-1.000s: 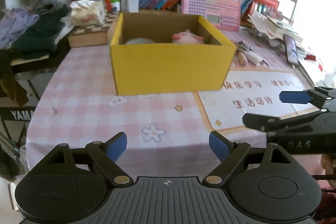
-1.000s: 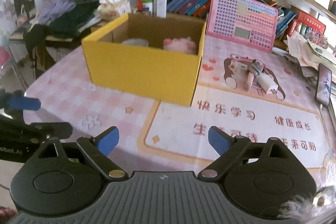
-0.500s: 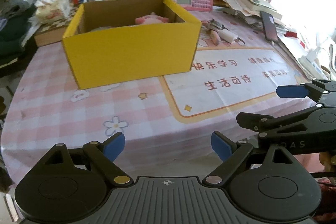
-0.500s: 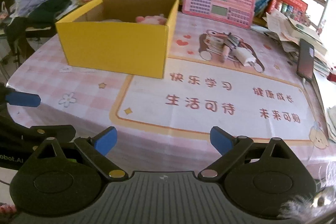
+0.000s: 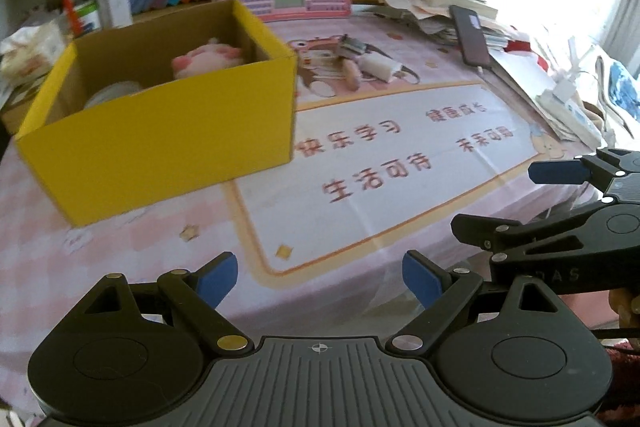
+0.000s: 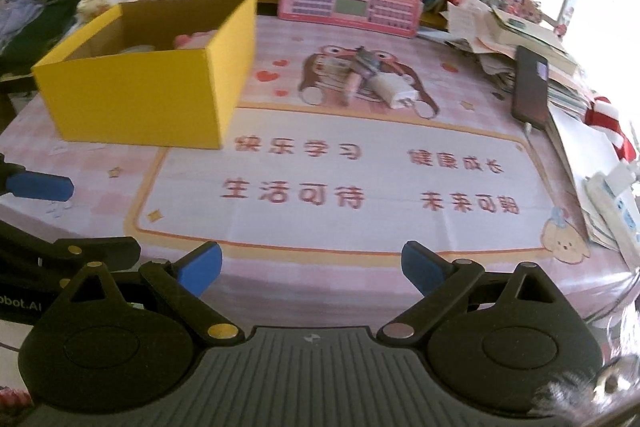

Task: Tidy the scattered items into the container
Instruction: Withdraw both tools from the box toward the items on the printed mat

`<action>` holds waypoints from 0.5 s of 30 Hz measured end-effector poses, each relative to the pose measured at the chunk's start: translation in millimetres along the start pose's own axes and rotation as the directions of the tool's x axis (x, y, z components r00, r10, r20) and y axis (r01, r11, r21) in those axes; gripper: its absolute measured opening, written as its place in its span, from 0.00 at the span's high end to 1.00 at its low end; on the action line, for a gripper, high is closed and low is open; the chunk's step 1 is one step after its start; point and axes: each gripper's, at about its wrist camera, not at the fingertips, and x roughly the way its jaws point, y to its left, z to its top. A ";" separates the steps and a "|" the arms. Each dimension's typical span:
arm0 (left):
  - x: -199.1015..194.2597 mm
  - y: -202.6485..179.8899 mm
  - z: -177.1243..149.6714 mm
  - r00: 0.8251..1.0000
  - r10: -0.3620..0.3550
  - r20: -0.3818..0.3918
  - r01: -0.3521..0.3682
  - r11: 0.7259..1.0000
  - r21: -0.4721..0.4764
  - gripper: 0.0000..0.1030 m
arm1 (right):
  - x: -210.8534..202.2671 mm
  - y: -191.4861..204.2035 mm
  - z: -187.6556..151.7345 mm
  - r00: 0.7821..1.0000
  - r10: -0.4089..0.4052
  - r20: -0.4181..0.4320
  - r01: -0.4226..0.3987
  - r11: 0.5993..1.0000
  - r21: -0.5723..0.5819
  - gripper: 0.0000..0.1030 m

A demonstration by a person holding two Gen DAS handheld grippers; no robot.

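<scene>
A yellow cardboard box stands open on the pink table, also in the right wrist view. Inside lie a pink plush toy and a pale round item. Small loose items lie in a cluster beyond the box: a white charger block, a pink tube and a grey clip; the cluster also shows in the left wrist view. My left gripper is open and empty at the table's near edge. My right gripper is open and empty beside it.
A pink keyboard toy leans against the bookshelf at the back. A black phone and piled papers line the right edge. A white printed mat covers the table's middle. Clothes lie at far left.
Both grippers have swung to the right, so the box has shifted left in both views and the small loose items sit nearer centre. Both stay open and empty.
</scene>
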 end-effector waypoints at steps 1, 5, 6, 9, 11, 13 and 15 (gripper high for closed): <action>3.7 -3.3 3.2 1.000 -0.006 -0.002 0.006 1.000 0.007 0.11 | 1.4 -4.9 0.8 1.000 -0.006 0.000 0.006 1.000 0.006 0.05; 18.1 -17.7 16.3 1.000 -0.026 -0.010 0.026 0.999 0.040 0.11 | 8.0 -24.2 5.3 1.000 -0.029 -0.003 0.029 0.999 0.025 0.05; 21.9 -21.4 19.8 0.999 -0.030 -0.012 0.030 0.999 0.046 0.11 | 9.5 -28.1 6.3 0.999 -0.034 -0.005 0.034 0.999 0.027 0.05; 34.4 -30.6 30.0 0.999 -0.039 -0.019 0.039 0.998 0.051 0.11 | 17.2 -43.4 10.4 0.999 -0.044 -0.014 0.044 0.998 0.034 0.05; 43.2 -36.8 37.1 0.999 -0.043 -0.024 0.045 0.998 0.052 0.11 | 22.7 -53.4 13.7 0.999 -0.050 -0.022 0.051 0.998 0.037 0.05; 52.1 -43.9 44.9 0.998 -0.049 -0.028 0.050 0.997 0.057 0.11 | 27.7 -64.4 17.6 0.998 -0.055 -0.027 0.056 0.998 0.041 0.05; 60.5 -50.8 52.7 0.998 -0.051 -0.031 0.053 0.997 0.062 0.11 | 33.5 -75.9 21.8 0.998 -0.059 -0.033 0.061 0.997 0.043 0.05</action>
